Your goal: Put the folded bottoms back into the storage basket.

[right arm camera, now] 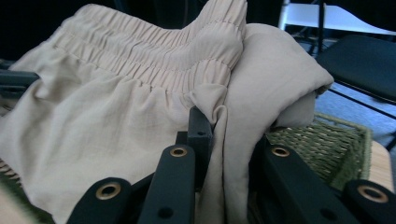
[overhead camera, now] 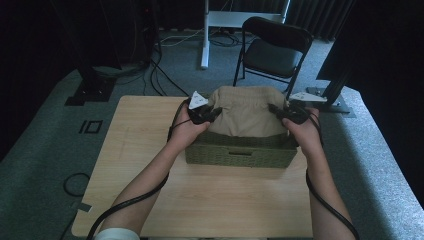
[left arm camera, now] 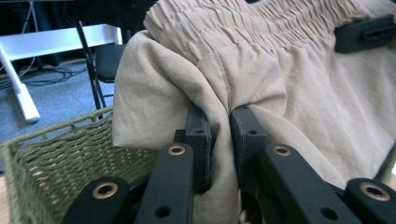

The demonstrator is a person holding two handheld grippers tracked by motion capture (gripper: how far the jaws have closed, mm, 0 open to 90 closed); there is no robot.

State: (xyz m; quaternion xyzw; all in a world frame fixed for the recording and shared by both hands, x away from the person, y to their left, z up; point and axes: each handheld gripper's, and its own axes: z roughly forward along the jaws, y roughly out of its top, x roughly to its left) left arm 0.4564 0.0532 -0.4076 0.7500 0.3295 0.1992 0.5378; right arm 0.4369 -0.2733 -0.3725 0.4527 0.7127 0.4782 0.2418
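**A:** So both jaws are pinched tight on folds of the beige shorts (overhead camera: 245, 117), left gripper (left arm camera: 219, 140) and right gripper (right arm camera: 224, 140) each clamped near the elastic waistband, 1 per side. We're holding them just over the green woven basket (overhead camera: 240, 152) on the table (overhead camera: 150, 150).

**B:** Yeah, our worry is the grip. It's only thin folds, so a tug apart could slip 1 side out, and the loose legs might snag the basket rim or drag it.

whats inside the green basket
A beige garment with an elastic waistband, pinched at each side by the left tongs and right tongs. It covers the green basket's bottom.
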